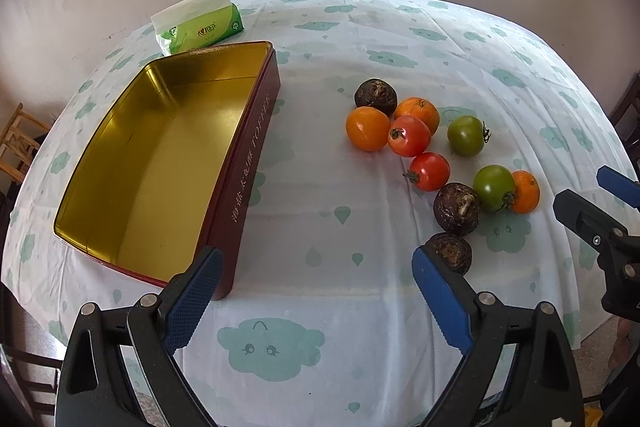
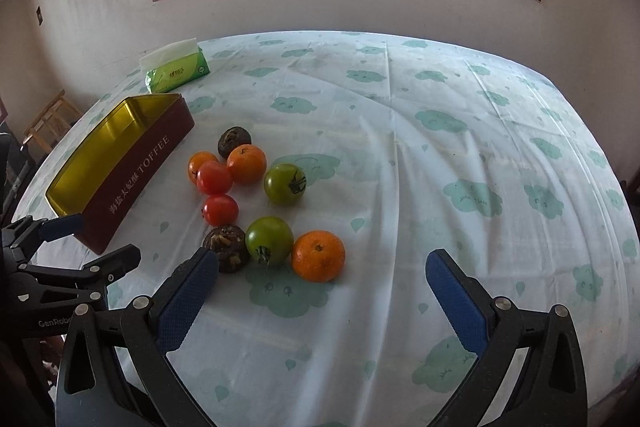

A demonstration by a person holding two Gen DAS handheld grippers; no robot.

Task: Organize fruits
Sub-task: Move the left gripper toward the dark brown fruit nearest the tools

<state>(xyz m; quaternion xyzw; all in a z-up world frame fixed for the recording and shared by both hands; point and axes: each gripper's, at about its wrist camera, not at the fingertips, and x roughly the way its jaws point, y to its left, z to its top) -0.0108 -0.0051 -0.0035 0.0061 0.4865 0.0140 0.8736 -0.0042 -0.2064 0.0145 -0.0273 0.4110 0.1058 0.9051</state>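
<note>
An open maroon toffee tin [image 1: 256, 131] with an empty gold inside stands on the table's left, also in the right wrist view [image 2: 136, 183]. Right of it lie loose fruits: oranges [image 1: 367, 129] [image 2: 318, 255], red tomatoes [image 1: 409, 135] [image 2: 220, 209], green tomatoes [image 1: 466, 135] [image 2: 269, 239] and dark brown round ones [image 1: 457, 209] [image 2: 226, 247]. My left gripper [image 1: 318, 267] is open and empty above the cloth, near the tin's front corner. My right gripper [image 2: 322, 267] is open and empty just in front of the nearest orange.
A green tissue pack [image 1: 200, 25] [image 2: 176, 71] lies behind the tin. The table wears a white cloth with teal clouds [image 2: 440, 147]. A wall with a window is behind. Wooden chairs [image 1: 18, 143] stand at the left.
</note>
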